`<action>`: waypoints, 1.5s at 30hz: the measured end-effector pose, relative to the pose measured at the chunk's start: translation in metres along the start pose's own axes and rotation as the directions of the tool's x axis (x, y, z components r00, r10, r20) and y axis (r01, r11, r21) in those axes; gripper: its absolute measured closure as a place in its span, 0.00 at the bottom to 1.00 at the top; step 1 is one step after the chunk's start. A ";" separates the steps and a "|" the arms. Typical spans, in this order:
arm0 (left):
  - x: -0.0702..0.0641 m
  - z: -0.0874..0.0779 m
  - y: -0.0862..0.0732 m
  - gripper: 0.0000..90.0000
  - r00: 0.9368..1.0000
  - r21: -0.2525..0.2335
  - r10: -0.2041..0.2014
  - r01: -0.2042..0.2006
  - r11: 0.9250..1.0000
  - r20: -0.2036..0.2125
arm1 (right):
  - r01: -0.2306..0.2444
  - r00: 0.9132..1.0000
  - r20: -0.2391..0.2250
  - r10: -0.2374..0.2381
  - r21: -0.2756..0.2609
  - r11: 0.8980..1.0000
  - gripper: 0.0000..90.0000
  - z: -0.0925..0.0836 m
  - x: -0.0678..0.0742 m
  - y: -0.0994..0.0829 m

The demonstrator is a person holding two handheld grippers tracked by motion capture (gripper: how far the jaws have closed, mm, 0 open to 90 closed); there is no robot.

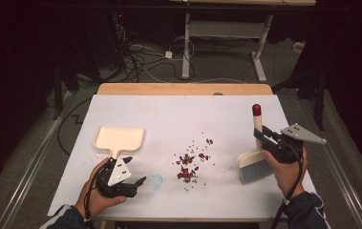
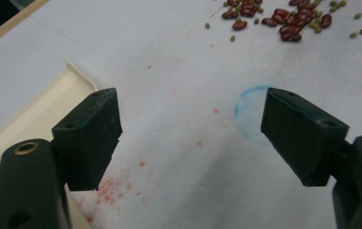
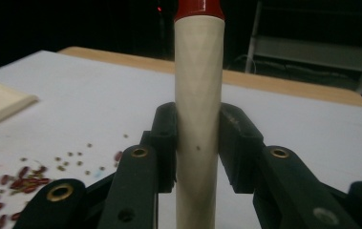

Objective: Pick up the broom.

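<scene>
- The left gripper [image 1: 132, 183] rests low over the near-left part of the white surface [image 1: 183, 114], held in the person's left hand [image 1: 97, 193]; its jaws stand wide apart with nothing between them.
- In the left gripper view, a faint blue ring mark [image 2: 250, 114] on the surface lies just inside the right-hand jaw, and pink speckle stains [image 2: 116, 188] lie near the left-hand jaw.
- The cream dustpan [image 1: 120, 139] lies flat on the surface beyond the left gripper, its handle pointing back toward the jaws; in the left gripper view its rim [image 2: 40, 112] sits just outside the left-hand jaw.
- A scatter of red beans [image 1: 190, 164] mixed with small green ones lies on the surface between the two grippers, ahead of and to the right of the left jaws.
- The right gripper [image 1: 263, 138], held in the right hand [image 1: 288, 174], has its jaws clamped on the cream handle [image 3: 198, 114] of a hand brush [image 1: 254, 162].
- The handle stands close to upright between the jaws, its red tip [image 1: 256, 110] above them.
- The grey bristles [image 1: 256, 171] sit below the jaws, at the surface.
</scene>
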State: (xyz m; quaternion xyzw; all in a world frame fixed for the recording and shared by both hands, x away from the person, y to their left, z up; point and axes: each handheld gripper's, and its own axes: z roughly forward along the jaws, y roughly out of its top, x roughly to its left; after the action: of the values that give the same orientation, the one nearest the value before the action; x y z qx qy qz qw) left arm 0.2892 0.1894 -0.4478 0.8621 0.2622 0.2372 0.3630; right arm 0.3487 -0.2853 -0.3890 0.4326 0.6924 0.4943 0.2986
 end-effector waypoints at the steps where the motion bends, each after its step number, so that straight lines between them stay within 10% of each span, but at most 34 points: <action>1: -0.002 0.000 0.004 0.23 1.000 -0.016 -0.005 0.005 1.000 0.013 | 0.008 1.000 -0.012 -0.008 -0.013 1.000 0.78 -0.005 0.005 0.002; 9: -0.031 -0.006 0.042 0.24 0.990 -0.110 0.044 -0.030 0.993 0.133 | 0.037 0.996 -0.071 -0.045 -0.107 0.994 0.78 -0.025 0.031 0.014; 16: -0.058 0.014 0.104 0.25 0.955 -0.212 0.030 0.034 0.977 0.293 | 0.093 0.991 -0.081 -0.104 -0.129 0.987 0.78 -0.025 0.060 0.023; 19: -0.068 0.028 0.124 0.25 0.949 -0.212 0.083 -0.017 0.977 0.305 | 0.121 0.987 -0.090 -0.135 -0.141 0.982 0.78 -0.024 0.075 0.028; 22: -0.080 0.043 0.138 0.26 0.939 -0.232 0.042 0.041 0.972 0.340 | 0.144 0.982 -0.104 -0.160 -0.147 0.979 0.78 -0.021 0.089 0.031; 33: -0.079 0.072 0.144 0.46 0.951 -0.222 -0.006 0.078 0.972 0.309 | 0.196 0.963 -0.157 -0.220 -0.156 0.968 0.78 -0.015 0.126 0.030; 42: -0.069 0.066 0.136 0.69 0.934 -0.228 0.057 0.027 0.973 0.353 | 0.189 0.954 -0.199 -0.222 -0.176 0.966 0.78 -0.024 0.129 0.033; 45: -0.061 0.063 0.134 0.72 0.924 -0.211 0.060 0.023 0.977 0.377 | 0.204 0.937 -0.250 -0.243 -0.171 0.964 0.76 -0.025 0.125 0.034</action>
State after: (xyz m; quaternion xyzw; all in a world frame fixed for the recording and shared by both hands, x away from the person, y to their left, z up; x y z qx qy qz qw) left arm 0.3191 0.0393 -0.3999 0.8506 0.1516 0.0949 0.4945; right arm 0.2820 -0.1795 -0.3469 0.2574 0.7342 0.5592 0.2864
